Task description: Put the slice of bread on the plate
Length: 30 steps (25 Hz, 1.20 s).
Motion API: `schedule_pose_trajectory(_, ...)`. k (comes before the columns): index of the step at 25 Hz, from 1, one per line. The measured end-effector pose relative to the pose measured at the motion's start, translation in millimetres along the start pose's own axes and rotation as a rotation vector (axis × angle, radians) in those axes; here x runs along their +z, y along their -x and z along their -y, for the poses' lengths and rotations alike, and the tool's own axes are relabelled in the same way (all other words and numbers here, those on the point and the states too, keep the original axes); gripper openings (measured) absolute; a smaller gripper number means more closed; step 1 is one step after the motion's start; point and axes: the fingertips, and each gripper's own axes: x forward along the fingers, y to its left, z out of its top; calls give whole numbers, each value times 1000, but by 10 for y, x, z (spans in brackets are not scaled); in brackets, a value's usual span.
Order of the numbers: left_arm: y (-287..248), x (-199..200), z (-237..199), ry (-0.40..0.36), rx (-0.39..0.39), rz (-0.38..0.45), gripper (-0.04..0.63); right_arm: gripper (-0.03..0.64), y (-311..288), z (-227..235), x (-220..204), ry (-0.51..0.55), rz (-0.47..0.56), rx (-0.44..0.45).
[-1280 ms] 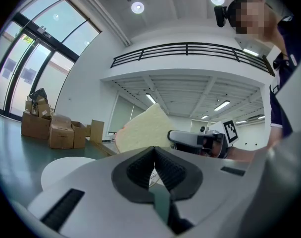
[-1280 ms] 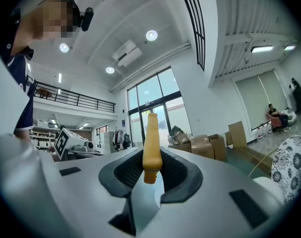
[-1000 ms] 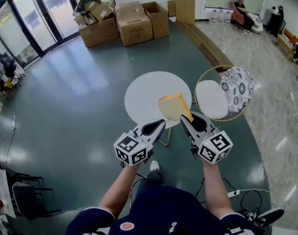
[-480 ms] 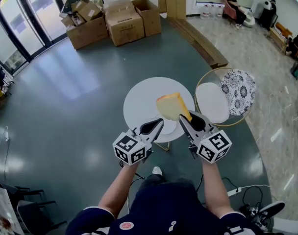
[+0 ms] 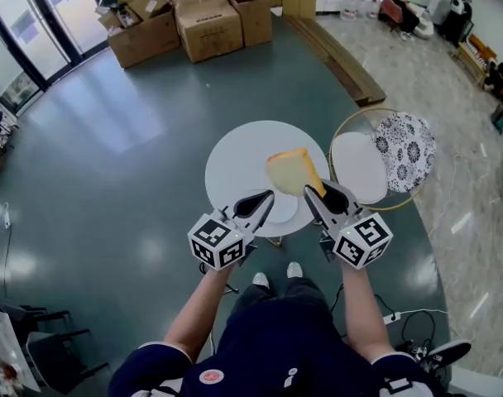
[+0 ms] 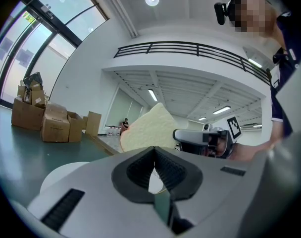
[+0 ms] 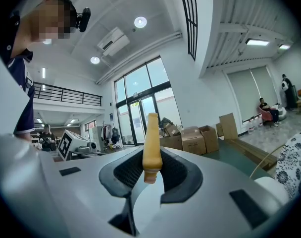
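Clamping a pale, golden-crusted slice of bread [image 5: 291, 170] by its lower edge, the right gripper [image 5: 318, 195] holds it upright in the air above a round white table [image 5: 235, 151], where a white plate [image 5: 285, 211] lies near the person's side. Just beside it, the left gripper [image 5: 265, 198] hovers with jaws pressed together on nothing. Brown cardboard boxes [image 5: 194, 23] stand on the grey-green floor [image 5: 111, 180] beyond.

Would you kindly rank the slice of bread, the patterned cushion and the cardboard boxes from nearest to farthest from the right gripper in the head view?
1. slice of bread, clamped in the right gripper itself.
2. patterned cushion, to its right.
3. cardboard boxes, far across the floor.
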Motion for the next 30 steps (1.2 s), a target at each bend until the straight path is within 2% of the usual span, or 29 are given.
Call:
schedule_pose_trajectory(11, -152, -64, -12, 9, 103, -4, 8, 89, 34, 241, -222, -63, -50, 85)
schedule_pose_trajectory(23, -304, -331, -2, 41, 146, -57, 8, 89, -108, 390, -488, -105, -103, 124)
schedule_pose_trajectory(30, -365, -632, -84, 43, 196, -62, 8, 89, -231, 551, -776, -134, -165, 136)
